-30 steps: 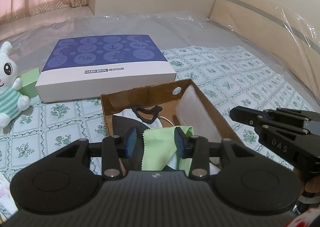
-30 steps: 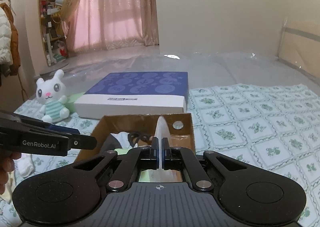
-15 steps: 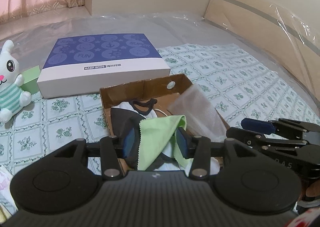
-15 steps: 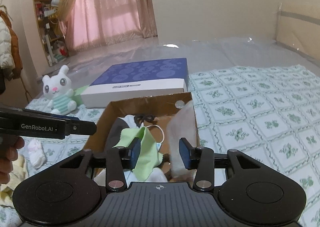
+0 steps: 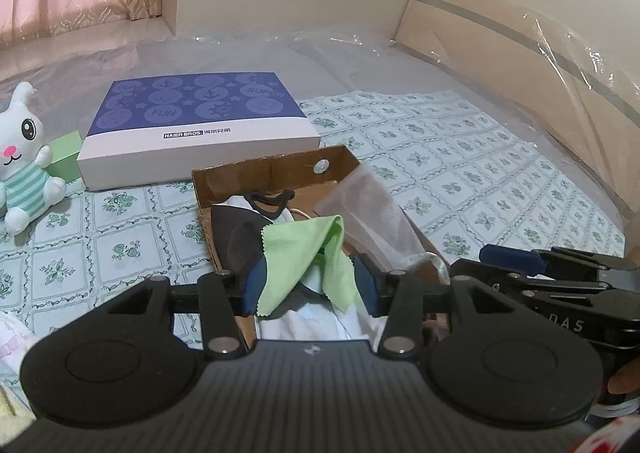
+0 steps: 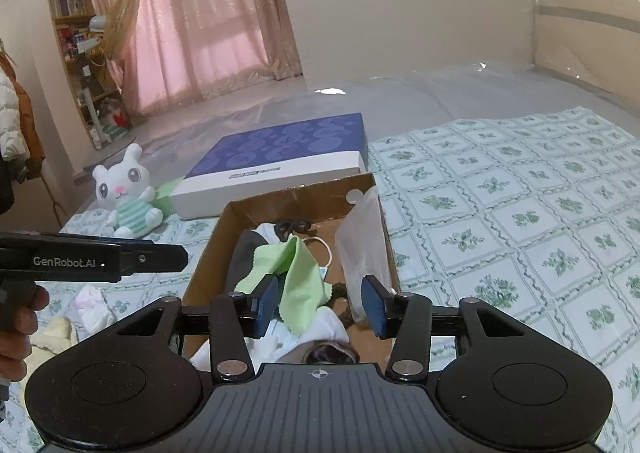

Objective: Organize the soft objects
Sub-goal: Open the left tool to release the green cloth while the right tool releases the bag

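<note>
Plush rabbit (image 6: 126, 193), one only, sits far left on the bed beside a small green box (image 5: 64, 159); a pale sock (image 6: 94, 307) and a yellow soft piece (image 6: 52, 337) lie loose near the person's hand (image 6: 18, 327). Next comes one blue-lidded flat box (image 5: 196, 129), then one open cardboard box (image 6: 236, 237) holding a green cloth (image 6: 294, 273), a dark mask (image 5: 234, 233), white fabric and a clear mesh pouch (image 6: 362, 249) leaning on its right wall. The left gripper (image 5: 310, 285) and right gripper (image 6: 320, 307) each hover over the box with jaws about half apart and opening, pads pressing on nothing, though the green cloth shows between them. The cloth could snag on a pad and be dragged out; the pouch, propped against the rim, could tip over onto the bed; the loose pieces at left are not yet packed.
</note>
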Tool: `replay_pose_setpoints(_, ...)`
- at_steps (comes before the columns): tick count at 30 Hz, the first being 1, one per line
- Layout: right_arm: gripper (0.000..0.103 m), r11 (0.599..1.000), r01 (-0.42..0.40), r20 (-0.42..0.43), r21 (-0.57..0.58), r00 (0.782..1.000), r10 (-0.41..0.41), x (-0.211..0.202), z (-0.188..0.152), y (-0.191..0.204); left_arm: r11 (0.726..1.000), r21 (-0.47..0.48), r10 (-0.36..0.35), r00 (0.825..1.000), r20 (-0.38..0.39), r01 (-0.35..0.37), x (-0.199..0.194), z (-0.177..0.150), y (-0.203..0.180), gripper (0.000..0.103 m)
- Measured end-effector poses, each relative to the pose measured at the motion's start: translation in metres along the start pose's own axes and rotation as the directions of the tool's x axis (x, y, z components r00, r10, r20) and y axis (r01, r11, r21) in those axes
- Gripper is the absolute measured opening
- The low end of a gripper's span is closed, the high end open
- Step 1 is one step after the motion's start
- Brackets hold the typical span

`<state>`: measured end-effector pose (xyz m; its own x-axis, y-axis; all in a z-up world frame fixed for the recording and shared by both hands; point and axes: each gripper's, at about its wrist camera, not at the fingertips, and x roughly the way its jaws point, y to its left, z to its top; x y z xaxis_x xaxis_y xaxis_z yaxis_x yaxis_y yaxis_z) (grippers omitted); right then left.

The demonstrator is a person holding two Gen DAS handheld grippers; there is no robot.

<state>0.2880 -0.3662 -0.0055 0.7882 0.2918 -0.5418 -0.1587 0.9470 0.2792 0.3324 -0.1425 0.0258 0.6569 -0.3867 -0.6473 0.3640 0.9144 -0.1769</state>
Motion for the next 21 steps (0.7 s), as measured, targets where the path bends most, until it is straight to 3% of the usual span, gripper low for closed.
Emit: replay_pose_setpoints(21,0.066,0.995,-0.022,0.025,0.096,0.999,0.019,-0.085,-0.031,0.041,1.0,0.004,-0.007,1.0,0.03,0.007,-0.106,-0.043,-0.007,0.05)
